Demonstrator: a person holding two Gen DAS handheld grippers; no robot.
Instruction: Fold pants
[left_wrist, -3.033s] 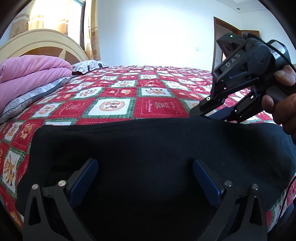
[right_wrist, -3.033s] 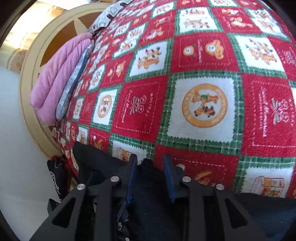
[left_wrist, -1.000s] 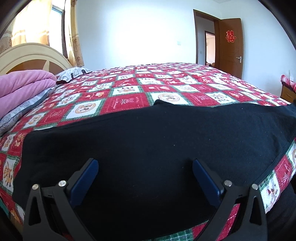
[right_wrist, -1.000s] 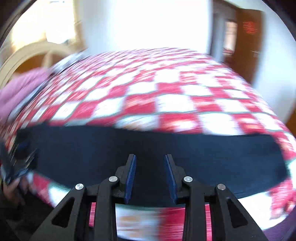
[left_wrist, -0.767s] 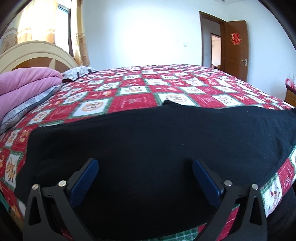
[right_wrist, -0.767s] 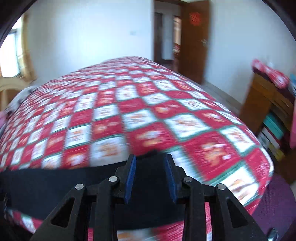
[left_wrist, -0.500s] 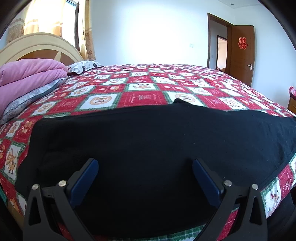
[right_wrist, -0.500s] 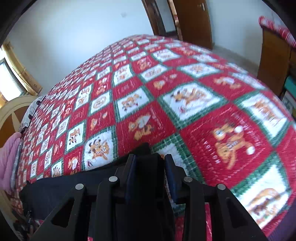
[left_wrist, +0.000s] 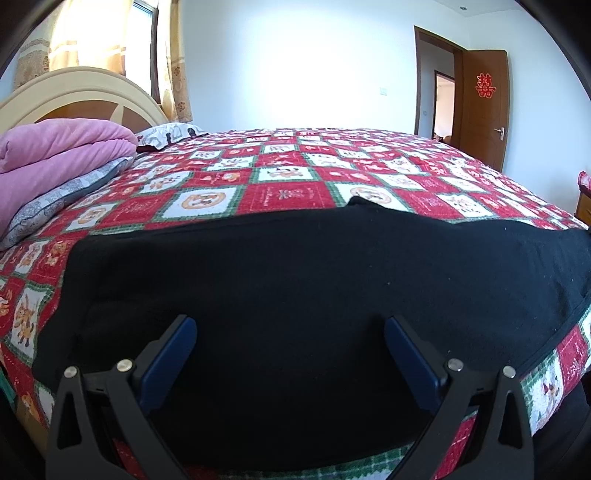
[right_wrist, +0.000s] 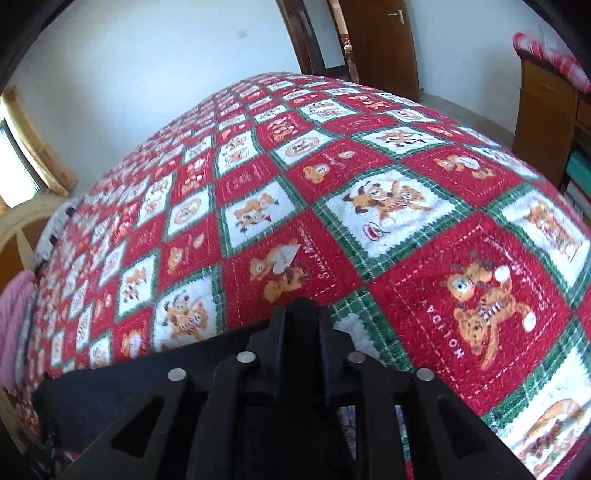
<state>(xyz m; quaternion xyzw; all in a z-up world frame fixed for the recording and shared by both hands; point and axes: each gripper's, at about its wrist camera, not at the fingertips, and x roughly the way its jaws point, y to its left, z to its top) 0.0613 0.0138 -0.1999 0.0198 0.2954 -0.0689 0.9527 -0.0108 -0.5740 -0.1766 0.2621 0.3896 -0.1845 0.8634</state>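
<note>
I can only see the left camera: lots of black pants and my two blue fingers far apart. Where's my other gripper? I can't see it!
Observer: The right gripper is at one end of the pants, at the edge lying on the quilt.
Operator: Is it holding them?
Observer: Yes. Its fingers are close together, with a bit of black cloth pinched between them.
Operator: What's next to that end?
Observer: A red square of the quilt with two bears printed on it, just to the right of the fingers in that view.
</note>
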